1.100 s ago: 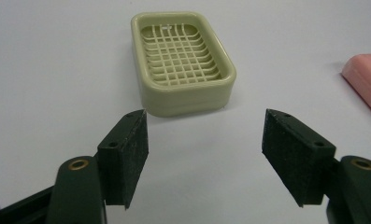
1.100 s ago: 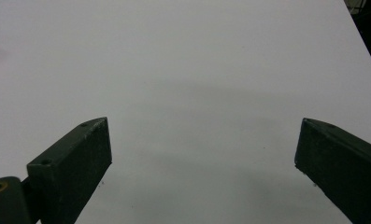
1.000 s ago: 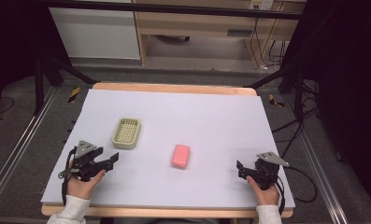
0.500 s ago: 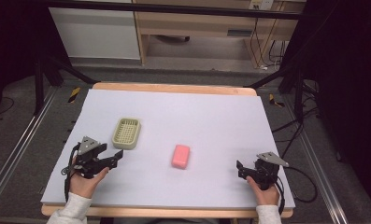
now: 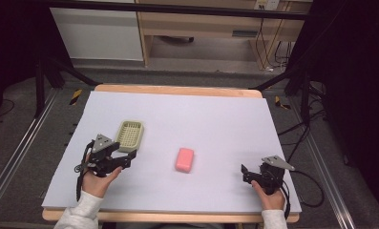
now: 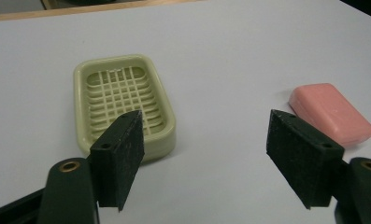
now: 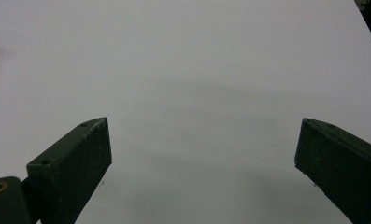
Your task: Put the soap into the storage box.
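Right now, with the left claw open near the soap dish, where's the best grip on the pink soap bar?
Take the soap bar across its two long sides, coming down from above. It lies flat on the table, apart from the soap dish, with bare surface all round, so both jaws probably fit. Its rounded edges may slip, so clamp at mid-length. The left claw stands open with nothing between its jaws.

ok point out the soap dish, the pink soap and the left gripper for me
soap dish (image 6: 122, 100): left gripper view, on its slotted grid floor
pink soap (image 5: 184, 159): high view, middle of its top face
left gripper (image 5: 130, 158): high view, midway between the tips of its open jaws, just short of the dish
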`<state>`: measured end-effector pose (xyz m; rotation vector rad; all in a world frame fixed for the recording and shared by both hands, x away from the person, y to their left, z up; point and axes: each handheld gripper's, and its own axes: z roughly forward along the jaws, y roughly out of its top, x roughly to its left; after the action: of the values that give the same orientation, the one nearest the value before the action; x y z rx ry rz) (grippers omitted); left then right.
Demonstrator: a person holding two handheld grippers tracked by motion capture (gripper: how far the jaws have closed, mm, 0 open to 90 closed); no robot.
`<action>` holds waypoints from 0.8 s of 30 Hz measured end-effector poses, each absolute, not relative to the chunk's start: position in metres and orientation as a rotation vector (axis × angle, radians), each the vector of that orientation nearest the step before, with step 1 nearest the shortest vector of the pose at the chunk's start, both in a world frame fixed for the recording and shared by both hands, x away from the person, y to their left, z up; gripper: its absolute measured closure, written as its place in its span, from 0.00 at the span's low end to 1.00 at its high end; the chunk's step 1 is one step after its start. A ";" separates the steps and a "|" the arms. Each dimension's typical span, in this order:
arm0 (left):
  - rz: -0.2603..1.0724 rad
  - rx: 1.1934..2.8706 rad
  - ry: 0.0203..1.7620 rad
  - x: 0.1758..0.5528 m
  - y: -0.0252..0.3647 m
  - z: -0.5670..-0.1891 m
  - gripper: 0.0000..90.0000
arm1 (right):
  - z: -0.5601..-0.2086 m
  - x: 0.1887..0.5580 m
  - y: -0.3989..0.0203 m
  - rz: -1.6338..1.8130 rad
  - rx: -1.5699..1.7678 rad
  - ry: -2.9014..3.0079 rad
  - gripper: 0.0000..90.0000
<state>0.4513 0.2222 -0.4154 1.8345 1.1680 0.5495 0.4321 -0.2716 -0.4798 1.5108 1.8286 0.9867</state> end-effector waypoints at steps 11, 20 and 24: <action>0.534 1.860 1.132 0.457 0.203 -0.412 0.30 | -0.484 0.433 -0.271 0.982 1.518 1.830 0.05; 0.514 1.885 1.101 0.463 0.183 -0.409 0.29 | -0.485 0.434 -0.270 0.975 1.526 1.833 0.05; 0.510 1.890 1.089 0.464 0.176 -0.407 0.29 | -0.486 0.434 -0.270 0.974 1.525 1.831 0.05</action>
<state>0.4643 0.1764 -0.4074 1.8904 1.0887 0.5096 0.4340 -0.2697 -0.4855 1.5253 1.8307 0.9736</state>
